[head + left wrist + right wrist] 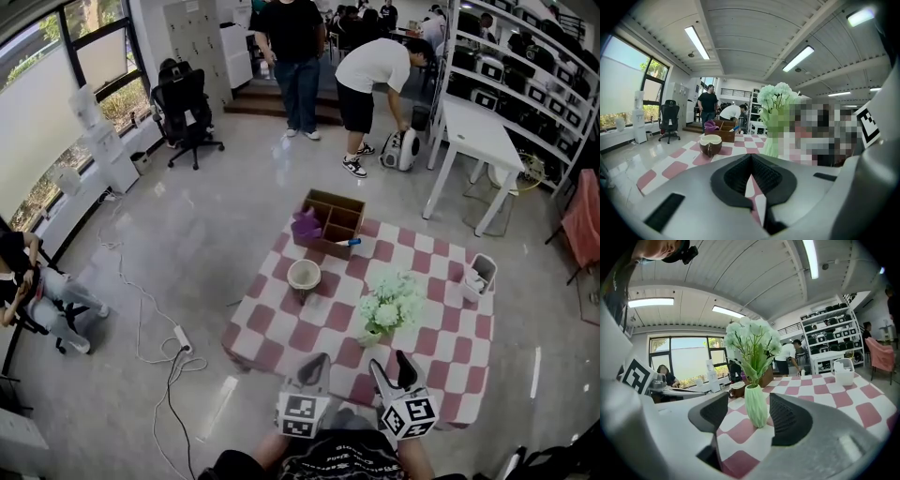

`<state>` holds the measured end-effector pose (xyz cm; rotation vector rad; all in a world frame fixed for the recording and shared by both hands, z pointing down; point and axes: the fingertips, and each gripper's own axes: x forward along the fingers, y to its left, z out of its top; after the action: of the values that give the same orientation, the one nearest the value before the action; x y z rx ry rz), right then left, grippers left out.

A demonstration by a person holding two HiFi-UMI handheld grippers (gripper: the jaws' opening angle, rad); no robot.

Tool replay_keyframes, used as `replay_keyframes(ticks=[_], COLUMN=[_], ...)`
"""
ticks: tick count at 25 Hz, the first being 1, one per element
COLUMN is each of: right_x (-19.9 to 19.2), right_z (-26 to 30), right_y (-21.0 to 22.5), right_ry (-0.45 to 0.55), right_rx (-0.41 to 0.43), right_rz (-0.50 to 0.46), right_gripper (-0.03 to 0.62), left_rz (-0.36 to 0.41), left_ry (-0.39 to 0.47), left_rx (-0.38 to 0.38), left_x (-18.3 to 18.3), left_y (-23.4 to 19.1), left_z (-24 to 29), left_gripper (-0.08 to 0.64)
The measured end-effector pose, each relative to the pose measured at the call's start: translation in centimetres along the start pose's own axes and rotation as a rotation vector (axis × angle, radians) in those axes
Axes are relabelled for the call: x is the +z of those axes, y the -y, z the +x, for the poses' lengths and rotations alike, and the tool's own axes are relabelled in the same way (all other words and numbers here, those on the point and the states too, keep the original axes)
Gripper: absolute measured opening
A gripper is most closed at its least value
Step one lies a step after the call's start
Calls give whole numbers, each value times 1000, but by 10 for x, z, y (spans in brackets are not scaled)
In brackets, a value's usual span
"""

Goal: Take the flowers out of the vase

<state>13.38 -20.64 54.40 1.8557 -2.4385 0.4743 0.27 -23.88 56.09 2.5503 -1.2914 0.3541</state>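
Right claw (749,420) is spread open, nothing gripped. The green vase (756,405) stands upright on the checkered bench (834,397) just ahead, framed between the jaws but untouched, with the white flowers (751,339) in it. Left claw (751,161) has its jaws together, empty, vase off to its right.

Both claws on my rig wear smooth pale-grey shells. The left claw (316,364) and the right claw (395,362) each carry a white cube printed with black square markers, at six o'clock from the tips in the head view: the left cube (302,415) and the right cube (411,416). The pads (786,420) are black and finely ribbed. The wearer's top (347,457) is black with faint pale print.
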Motion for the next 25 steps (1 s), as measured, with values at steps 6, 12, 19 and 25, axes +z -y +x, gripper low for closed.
replay_keyframes(ticks=[6, 12, 19, 25], right_x=[11, 20, 28, 29], right_z=[23, 43, 61, 72], right_y=[11, 17, 20, 19], right_ry=[-1, -1, -3, -15], right_rx=[19, 50, 86, 122], right_rz=[-22, -36, -55, -67], right_gripper=[279, 281, 281, 281], left_rz=[-9, -16, -22, -27], left_ry=[3, -13, -19, -29], left_rx=[26, 49, 85, 113], left_x=[4, 1, 2, 0], left_y=[-5, -11, -17, -21], left_z=[12, 18, 21, 22], left_gripper=[11, 11, 11, 11])
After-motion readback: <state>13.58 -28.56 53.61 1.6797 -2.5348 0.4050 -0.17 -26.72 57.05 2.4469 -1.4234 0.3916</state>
